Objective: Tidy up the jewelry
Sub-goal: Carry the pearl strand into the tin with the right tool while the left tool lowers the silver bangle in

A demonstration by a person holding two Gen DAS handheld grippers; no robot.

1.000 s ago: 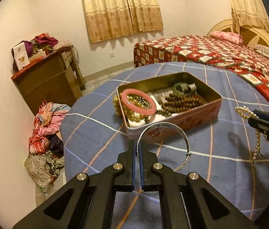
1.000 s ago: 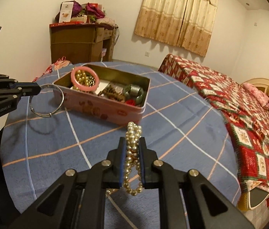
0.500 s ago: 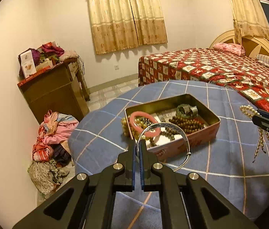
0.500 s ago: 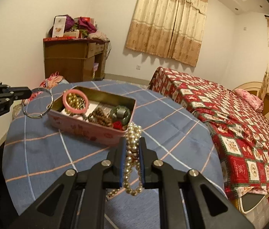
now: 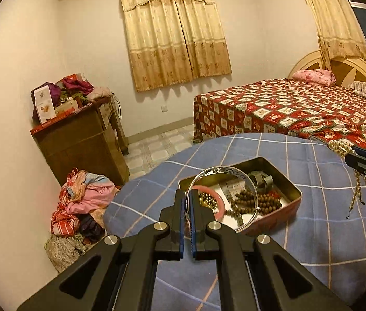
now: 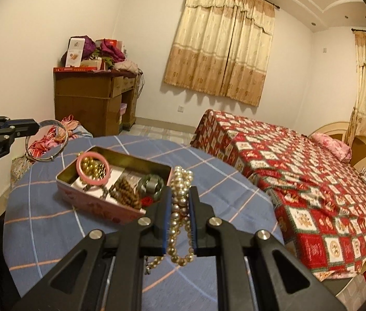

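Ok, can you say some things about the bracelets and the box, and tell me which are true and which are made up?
1. The left gripper holds a silver bangle. True.
2. The right gripper is empty. False: its fingers are shut on a pearl necklace.
3. The pink bangle lies in the tin box. True.
4. The tin box has its lid on. False: it is open, with brown wooden beads inside.
5. The box stands on a blue checked tablecloth. True.
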